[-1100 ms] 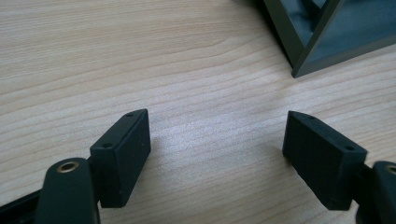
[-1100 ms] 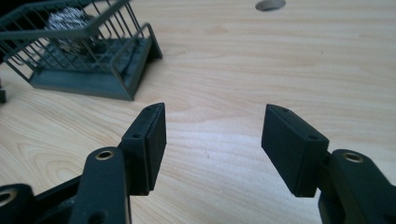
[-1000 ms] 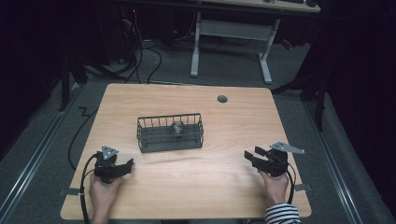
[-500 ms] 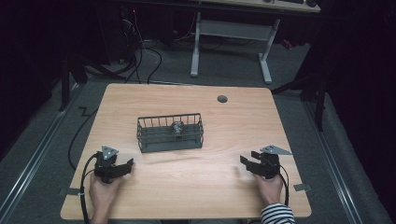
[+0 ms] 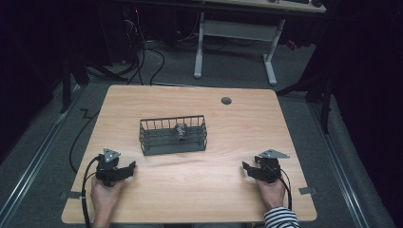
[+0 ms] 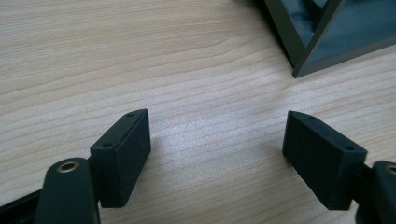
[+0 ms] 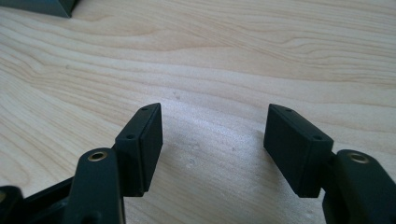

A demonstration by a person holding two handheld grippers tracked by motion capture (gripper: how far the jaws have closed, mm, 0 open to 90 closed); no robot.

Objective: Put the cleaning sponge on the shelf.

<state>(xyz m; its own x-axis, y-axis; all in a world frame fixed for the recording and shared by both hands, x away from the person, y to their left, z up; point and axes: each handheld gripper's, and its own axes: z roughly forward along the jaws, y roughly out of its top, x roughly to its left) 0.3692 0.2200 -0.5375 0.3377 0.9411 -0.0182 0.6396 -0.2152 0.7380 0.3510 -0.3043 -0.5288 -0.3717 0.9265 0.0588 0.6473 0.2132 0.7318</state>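
High view: basket (image 5: 173, 135) sits mid-table (image 5: 199, 190), a small shiny thing (image 5: 180, 129) inside. Left gripper (image 5: 127, 168) rests near its corner, jaws wide, empty. Right gripper (image 5: 247, 168), well apart, has just been opening, empty.

the right gripper (image 5: 250, 168) now sits lower than in the earlier pictures, close over the table (image 5: 190, 199), right of the wire basket (image 5: 173, 135); its jaws have just been opening, nothing between them.
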